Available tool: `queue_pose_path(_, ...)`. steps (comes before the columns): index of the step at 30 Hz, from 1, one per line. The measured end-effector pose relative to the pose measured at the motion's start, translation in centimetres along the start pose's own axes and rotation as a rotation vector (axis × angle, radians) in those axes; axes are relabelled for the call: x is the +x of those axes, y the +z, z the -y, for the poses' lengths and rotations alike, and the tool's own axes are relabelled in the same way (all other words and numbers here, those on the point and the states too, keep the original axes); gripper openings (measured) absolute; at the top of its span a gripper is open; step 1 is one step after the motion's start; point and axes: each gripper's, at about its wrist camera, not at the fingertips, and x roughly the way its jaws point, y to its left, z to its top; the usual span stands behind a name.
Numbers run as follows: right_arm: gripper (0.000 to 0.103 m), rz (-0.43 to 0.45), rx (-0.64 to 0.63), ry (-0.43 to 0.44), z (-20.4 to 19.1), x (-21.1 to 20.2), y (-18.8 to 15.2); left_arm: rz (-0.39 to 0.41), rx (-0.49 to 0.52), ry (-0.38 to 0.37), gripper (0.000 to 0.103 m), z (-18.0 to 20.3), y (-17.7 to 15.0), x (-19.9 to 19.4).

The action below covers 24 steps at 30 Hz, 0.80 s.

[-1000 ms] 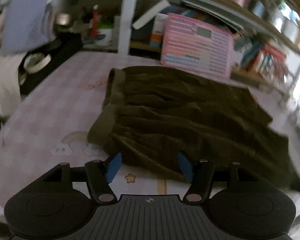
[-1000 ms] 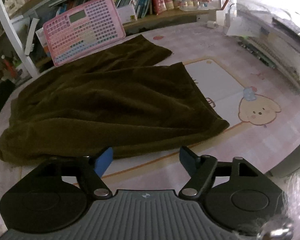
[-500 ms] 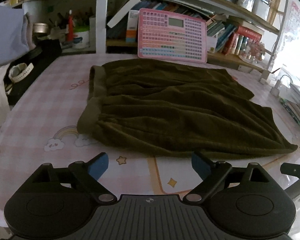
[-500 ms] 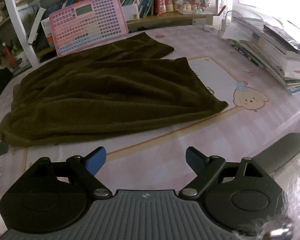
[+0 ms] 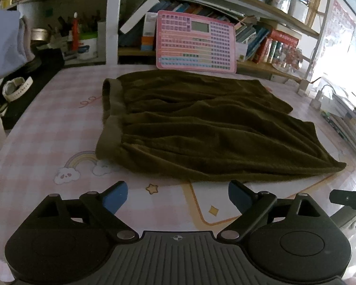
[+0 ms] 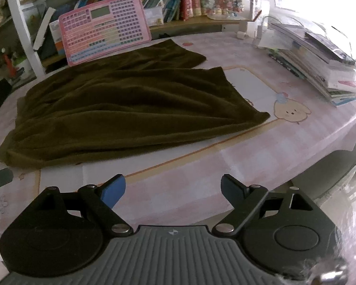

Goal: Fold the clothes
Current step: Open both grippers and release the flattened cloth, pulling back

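A dark olive-brown pair of shorts (image 5: 201, 128) lies spread flat on the pink checked tablecloth (image 5: 47, 128), its waistband (image 5: 111, 116) toward the left and both legs toward the right. The same shorts (image 6: 121, 109) fill the middle of the right wrist view. My left gripper (image 5: 176, 196) hovers open just short of the near hem, holding nothing. My right gripper (image 6: 173, 190) is open too, above the cloth a little back from the shorts' near edge. A part of the other gripper (image 5: 348, 199) shows at the right edge of the left wrist view.
A pink toy keyboard (image 5: 195, 41) leans against the shelves (image 5: 112, 19) behind the table. A stack of books (image 6: 320, 57) sits at the table's right side. A watch (image 5: 16, 87) and dark items lie off the left end. A grey chair seat (image 6: 339, 173) is below the right edge.
Both grippers have pulled back from the shorts' near edge toward me and opened wider. The shorts lie as they did.
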Motion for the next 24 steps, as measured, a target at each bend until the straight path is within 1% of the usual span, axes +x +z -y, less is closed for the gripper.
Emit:
queue_pose_path(8,0.088,-0.007,-0.009,-0.012,-0.6,0.7,0.6,-0.021,0.011,-0.019,0.095,0.0,0.7,1.5)
queue_pose_path(17,0.088,-0.027,-0.009,0.0,-0.1,2.9,1.9,-0.045,0.01,-0.002,0.095,0.4,1.8,3.3)
queue_pose_path(22,0.088,0.024,0.001,0.054,1.6,4.7,4.6,-0.026,-0.018,0.014,0.095,0.0,4.3,4.7)
queue_pose_path(24,0.089,0.027,-0.024,0.094,2.5,6.3,6.7,-0.013,-0.021,0.039,0.095,-0.1,5.7,5.5)
